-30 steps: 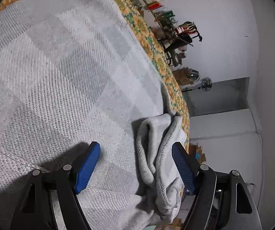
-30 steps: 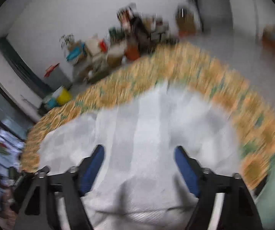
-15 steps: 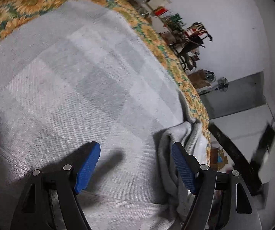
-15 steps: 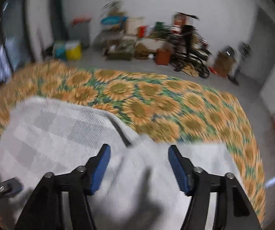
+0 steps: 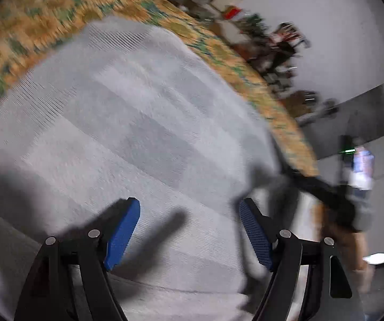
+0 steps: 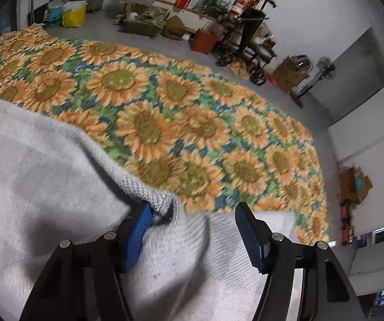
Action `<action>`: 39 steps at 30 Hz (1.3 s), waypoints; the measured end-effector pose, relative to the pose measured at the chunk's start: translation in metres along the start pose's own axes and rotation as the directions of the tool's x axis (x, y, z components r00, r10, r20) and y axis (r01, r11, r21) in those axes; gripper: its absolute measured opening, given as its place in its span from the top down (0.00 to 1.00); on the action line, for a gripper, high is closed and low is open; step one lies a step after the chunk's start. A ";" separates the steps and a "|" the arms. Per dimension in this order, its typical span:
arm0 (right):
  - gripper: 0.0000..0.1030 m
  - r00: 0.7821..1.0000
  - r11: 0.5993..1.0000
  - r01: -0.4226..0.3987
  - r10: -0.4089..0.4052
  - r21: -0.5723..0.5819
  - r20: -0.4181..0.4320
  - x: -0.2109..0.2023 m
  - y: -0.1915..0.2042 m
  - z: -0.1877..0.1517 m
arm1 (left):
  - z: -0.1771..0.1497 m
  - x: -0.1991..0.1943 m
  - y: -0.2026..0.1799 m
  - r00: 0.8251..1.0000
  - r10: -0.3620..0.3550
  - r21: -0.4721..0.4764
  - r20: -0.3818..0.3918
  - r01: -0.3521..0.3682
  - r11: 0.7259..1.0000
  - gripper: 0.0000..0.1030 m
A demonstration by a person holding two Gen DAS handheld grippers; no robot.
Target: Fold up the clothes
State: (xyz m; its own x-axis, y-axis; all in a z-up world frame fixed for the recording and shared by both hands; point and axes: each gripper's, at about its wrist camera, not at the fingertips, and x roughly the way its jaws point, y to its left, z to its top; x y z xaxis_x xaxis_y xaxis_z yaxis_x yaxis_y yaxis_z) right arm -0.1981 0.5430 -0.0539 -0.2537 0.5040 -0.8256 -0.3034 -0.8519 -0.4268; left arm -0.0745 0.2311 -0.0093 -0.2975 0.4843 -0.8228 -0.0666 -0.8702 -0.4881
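The grey knit garment lies spread on the sunflower bedspread, with a ribbed cuff or hem bunched at its edge, so folding looks partway at most. Its long axis cannot be told. The left gripper and right gripper both hover over it, fingers apart.

A lived-in room of a home, used partly for storage

A sunflower-print bedspread fills the middle of the right wrist view; along the white wall at the top of the frame stand cardboard boxes, a yellow tub, a black wheeled cart heaped with goods, and a standing fan at upper right, all on a bare grey floor
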 end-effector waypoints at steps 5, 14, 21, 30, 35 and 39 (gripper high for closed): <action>0.46 1.000 1.000 -0.020 0.021 0.013 -0.007 0.028 0.006 0.021 | 0.005 0.005 0.000 0.998 0.065 0.017 0.008 -0.065 0.998 0.25; 0.41 0.994 0.995 -0.096 0.095 0.022 0.063 0.003 0.006 0.025 | 0.007 0.009 0.001 0.990 0.139 0.064 0.029 -0.140 0.988 0.25; 0.30 0.987 0.987 -0.162 0.162 -0.008 -0.008 0.003 0.009 -0.006 | 0.005 0.015 -0.008 0.978 0.205 0.135 0.042 -0.209 0.969 0.24; 0.32 0.997 0.996 -0.066 0.068 0.057 -0.047 0.045 0.004 0.001 | 0.002 0.021 -0.015 0.968 0.247 0.226 0.051 -0.252 0.941 0.22; 0.28 0.992 0.981 -0.113 0.119 0.156 -0.034 0.041 -0.005 -0.003 | -0.008 0.024 -0.021 0.953 0.288 0.294 0.095 -0.303 0.907 0.21; 0.35 0.980 0.958 -0.196 0.186 0.212 0.062 0.003 -0.015 -0.008 | -0.013 0.013 -0.012 0.965 0.236 0.282 0.115 -0.259 0.924 0.21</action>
State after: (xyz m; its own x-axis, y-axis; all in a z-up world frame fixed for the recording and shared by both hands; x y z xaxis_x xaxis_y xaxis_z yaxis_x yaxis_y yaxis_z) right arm -0.1866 0.5556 -0.0528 -0.3625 0.3441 -0.8661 -0.4356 -0.8842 -0.1690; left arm -0.0654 0.2492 -0.0179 -0.4124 0.2516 -0.8756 -0.2527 -0.9550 -0.1553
